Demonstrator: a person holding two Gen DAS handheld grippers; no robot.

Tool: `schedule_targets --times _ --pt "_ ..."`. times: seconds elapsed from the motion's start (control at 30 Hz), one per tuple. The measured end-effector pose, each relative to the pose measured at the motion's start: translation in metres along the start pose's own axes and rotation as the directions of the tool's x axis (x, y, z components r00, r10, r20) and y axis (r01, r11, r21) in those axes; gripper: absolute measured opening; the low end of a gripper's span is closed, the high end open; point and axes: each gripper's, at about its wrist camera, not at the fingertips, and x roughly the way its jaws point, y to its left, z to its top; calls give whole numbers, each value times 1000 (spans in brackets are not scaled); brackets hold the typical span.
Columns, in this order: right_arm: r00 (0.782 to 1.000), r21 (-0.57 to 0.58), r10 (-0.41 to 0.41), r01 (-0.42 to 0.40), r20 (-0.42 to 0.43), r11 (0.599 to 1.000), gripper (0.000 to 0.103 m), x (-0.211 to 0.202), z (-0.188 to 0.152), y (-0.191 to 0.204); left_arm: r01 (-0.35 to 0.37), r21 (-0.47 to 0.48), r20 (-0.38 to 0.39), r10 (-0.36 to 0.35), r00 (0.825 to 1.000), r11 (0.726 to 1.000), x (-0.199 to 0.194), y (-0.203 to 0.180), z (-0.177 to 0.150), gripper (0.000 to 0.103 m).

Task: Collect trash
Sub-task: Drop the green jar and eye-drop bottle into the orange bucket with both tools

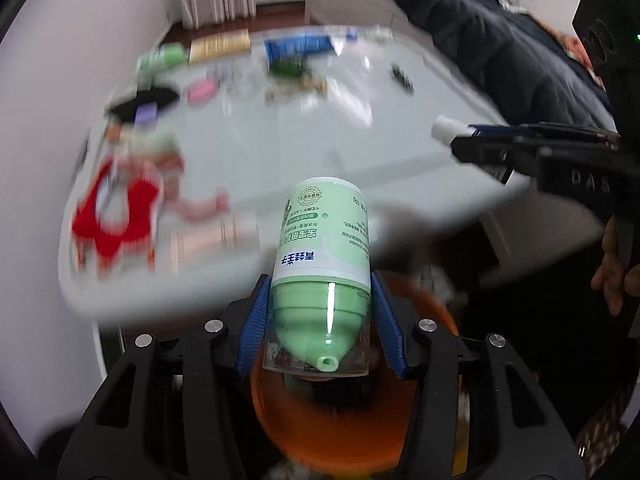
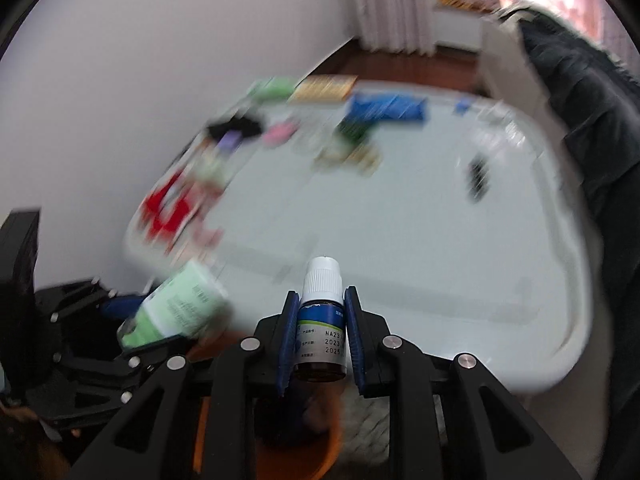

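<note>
My left gripper (image 1: 320, 304) is shut on a green bottle with a clear cap (image 1: 322, 256), held upside down over an orange bin (image 1: 332, 424) below the table's near edge. It also shows in the right wrist view (image 2: 176, 308). My right gripper (image 2: 322, 320) is shut on a small brown dropper bottle with a white cap and blue label (image 2: 322, 320), also above the orange bin (image 2: 264, 456). In the left wrist view the right gripper (image 1: 464, 140) sits to the right, with the white cap (image 1: 446, 130) sticking out.
A white table (image 1: 280, 140) lies ahead with blurred items along its far and left sides: a red packet (image 1: 116, 220), a blue pack (image 1: 298, 48), a black item (image 1: 144, 100). A dark cloth-covered seat (image 1: 500, 52) stands to the right. The view is motion-blurred.
</note>
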Motion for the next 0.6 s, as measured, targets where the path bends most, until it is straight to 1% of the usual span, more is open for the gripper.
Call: schedule_targets --times 0.07,0.1,0.17,0.27,0.3,0.33,0.37,0.4,0.43,0.47,0.53,0.6 --pt "997 -11 31 -32 -66 999 23 12 -33 17 -4 3 -63 4 998 1000 1 -4 -29 48" --pt "995 -14 40 -41 -94 999 23 19 -46 22 -8 -2 -79 7 997 1000 1 -5 -40 48" --pt "985 -12 53 -56 -163 998 23 36 -74 33 -12 -11 -104 10 995 1000 5 -7 -54 48" --pt "972 -18 57 -62 -229 998 24 55 -98 43 -11 -49 -133 4 991 999 11 -6 -70 49" --pt "964 -35 53 -64 -260 997 31 61 -104 47 -16 -52 -144 9 990 999 13 -6 -72 49" --pt "960 -45 47 -62 -275 997 52 65 -108 50 -27 -62 -152 17 988 998 15 -6 -75 49" --pt "962 -43 35 -49 -272 998 66 65 -111 51 -38 -69 -157 27 987 997 16 -6 -75 51" --pt "963 -43 27 -40 -266 998 82 65 -110 51 -49 -69 -160 37 986 996 16 -7 -75 54" --pt "966 -49 13 -26 -257 998 82 64 -108 50 -69 -66 -155 58 986 995 13 -8 -73 63" --pt "971 -59 -8 -6 -238 998 82 61 -105 49 -88 -64 -138 78 987 994 9 -9 -72 69" --pt "979 -58 -35 23 -201 998 84 56 -102 45 -118 -64 -92 112 989 991 1 -9 -65 70" --pt "986 -20 -43 40 -163 999 87 48 -95 35 -143 -72 -75 137 988 987 -4 -7 -60 71"
